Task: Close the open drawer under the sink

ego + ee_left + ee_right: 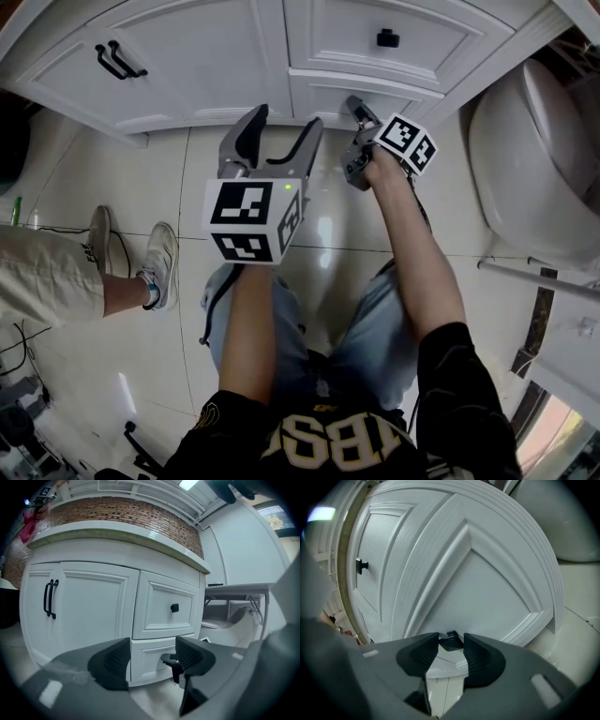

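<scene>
The white vanity (187,66) has an upper drawer with a black knob (387,38) and a lower drawer (323,94) beneath it. The lower drawer's front juts out a little from the cabinet. My right gripper (360,114) is at that drawer, shut on its small black knob (451,641), which sits between the pads (480,658). The lower drawer front (487,588) fills the right gripper view. My left gripper (272,141) hangs open and empty to the left, short of the cabinet. The left gripper view shows its jaws apart in front of the lower drawer (145,656).
A double cabinet door with two black bar handles (120,61) lies left of the drawers. A white toilet (534,150) stands close on the right. A person's legs and sneakers (159,267) are on the tiled floor at the left.
</scene>
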Motion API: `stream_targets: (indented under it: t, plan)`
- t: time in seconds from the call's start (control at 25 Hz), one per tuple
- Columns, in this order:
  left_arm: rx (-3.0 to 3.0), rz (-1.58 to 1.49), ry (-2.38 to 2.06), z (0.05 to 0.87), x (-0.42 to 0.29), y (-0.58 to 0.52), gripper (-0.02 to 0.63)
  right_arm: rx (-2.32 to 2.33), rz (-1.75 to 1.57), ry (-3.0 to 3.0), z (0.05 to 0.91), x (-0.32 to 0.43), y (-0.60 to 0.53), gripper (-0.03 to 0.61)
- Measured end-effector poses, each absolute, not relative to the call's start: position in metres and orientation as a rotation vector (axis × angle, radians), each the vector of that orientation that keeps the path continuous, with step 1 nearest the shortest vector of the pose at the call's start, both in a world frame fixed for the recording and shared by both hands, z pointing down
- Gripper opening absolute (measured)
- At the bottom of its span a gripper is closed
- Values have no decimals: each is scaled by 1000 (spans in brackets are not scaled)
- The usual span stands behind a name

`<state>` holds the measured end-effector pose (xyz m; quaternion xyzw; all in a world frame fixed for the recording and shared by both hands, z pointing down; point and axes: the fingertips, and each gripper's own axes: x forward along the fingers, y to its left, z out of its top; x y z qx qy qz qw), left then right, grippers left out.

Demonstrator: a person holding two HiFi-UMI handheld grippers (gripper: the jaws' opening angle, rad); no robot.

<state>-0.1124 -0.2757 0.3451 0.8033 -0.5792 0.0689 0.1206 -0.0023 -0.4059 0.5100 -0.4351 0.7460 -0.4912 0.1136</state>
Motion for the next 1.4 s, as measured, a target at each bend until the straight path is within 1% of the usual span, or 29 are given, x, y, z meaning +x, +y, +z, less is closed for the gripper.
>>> stream_targets:
  t: [0.56, 0.6, 0.64, 0.68, 0.88, 1.08, 1.4]
  plan:
    - [2346, 197, -1703, 343, -113, -280, 304, -1253, -1453, 2156, 506, 1, -403, 166]
    - [2348, 204, -1704, 342, -114, -279, 304, -1262, -1457, 2144, 502, 3, -399, 198]
    - [2349, 210, -1707, 341, -115, -278, 304, -1272, -1445, 2146, 495, 5, -395, 250]
    - [2351, 211, -1711, 339, -117, -278, 304, -1280, -1416, 2164, 485, 7, -392, 256]
    - [2360, 181, -1731, 325, -121, -270, 304, -1310, -1175, 2351, 428, 14, -374, 259]
    - [2367, 170, -1731, 319, -117, -259, 304, -1363, -917, 2533, 390, 16, -349, 259]
    - [2415, 122, -1757, 298, -112, -236, 304, -1561, -392, 2722, 327, 34, -305, 264]
